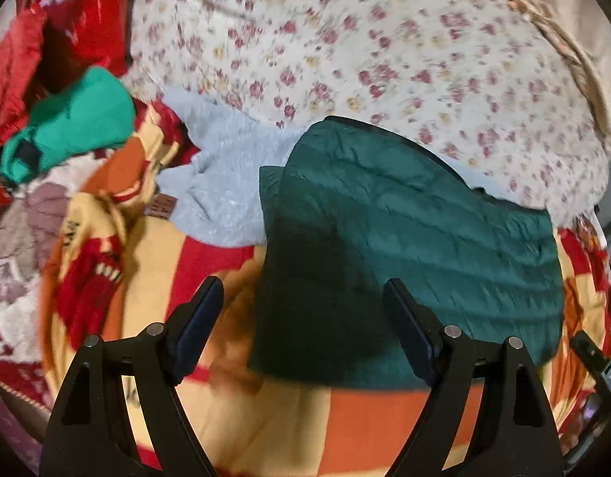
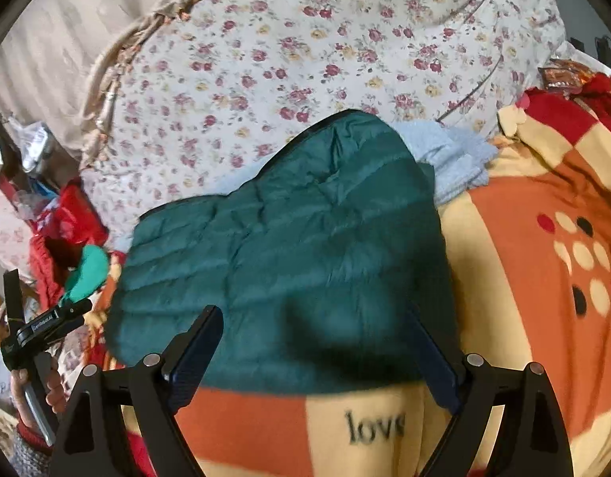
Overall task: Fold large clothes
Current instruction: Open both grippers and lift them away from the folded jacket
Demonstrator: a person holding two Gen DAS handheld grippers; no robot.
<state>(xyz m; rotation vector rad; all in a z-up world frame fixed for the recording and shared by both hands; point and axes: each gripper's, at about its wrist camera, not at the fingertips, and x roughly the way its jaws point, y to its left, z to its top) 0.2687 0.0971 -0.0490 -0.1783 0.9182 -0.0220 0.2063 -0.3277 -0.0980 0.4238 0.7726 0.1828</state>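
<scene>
A dark green quilted jacket (image 1: 405, 238) lies folded into a compact block on the orange, red and cream blanket (image 1: 345, 417); it also shows in the right wrist view (image 2: 285, 254). A pale blue fleece garment (image 1: 226, 183) lies under its far edge and shows behind it in the right wrist view (image 2: 452, 159). My left gripper (image 1: 301, 298) is open and empty, just above the jacket's near left corner. My right gripper (image 2: 313, 330) is open and empty over the jacket's near edge. The left gripper's body (image 2: 47, 326) shows at the left of the right wrist view.
A floral quilt (image 1: 385, 59) is bunched behind the jacket. A heap of red clothes (image 1: 67, 31) and a bright green garment (image 1: 79, 123) lies at the far left. A braided cord (image 1: 563, 39) runs along the quilt's edge. Clutter (image 2: 27, 151) sits at the left.
</scene>
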